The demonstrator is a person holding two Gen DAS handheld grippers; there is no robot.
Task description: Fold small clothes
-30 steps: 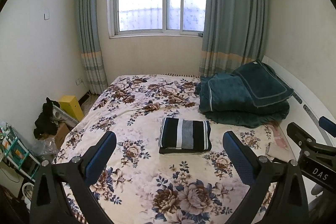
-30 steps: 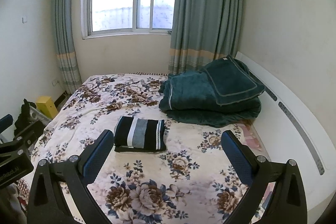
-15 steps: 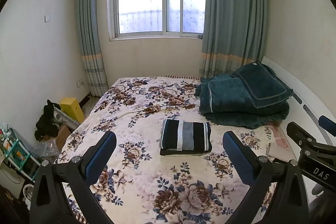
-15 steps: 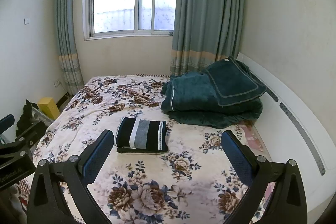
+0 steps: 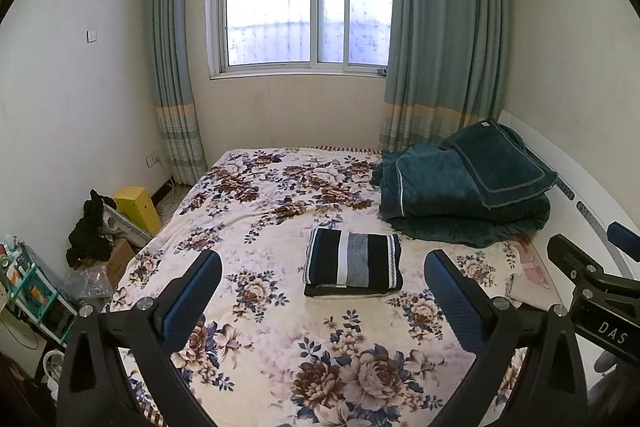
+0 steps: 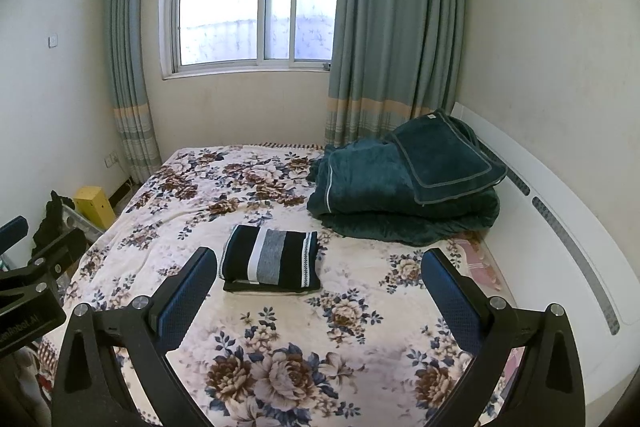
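Observation:
A folded garment [image 5: 353, 262] with black, white and grey stripes lies flat in the middle of the floral bedspread [image 5: 280, 327]; the right wrist view shows the same garment [image 6: 272, 259] left of centre. My left gripper [image 5: 322, 291] hangs open above the near part of the bed, well short of the garment, with nothing between its blue pads. My right gripper [image 6: 318, 289] is open too, held back from the garment and empty. Each gripper shows at the edge of the other's view.
A folded dark teal quilt [image 5: 460, 195] is piled at the bed's far right by the white headboard [image 6: 560, 227]. A pink cloth [image 5: 528, 263] lies beside it. On the floor at the left are a yellow box [image 5: 136, 203], dark clothes [image 5: 90, 231] and a small shelf [image 5: 28, 287]. Window and curtains behind.
Both grippers have tilted or risen slightly, so the bed and garment sit a little lower in the views. The garment has not moved and both grippers stay open.

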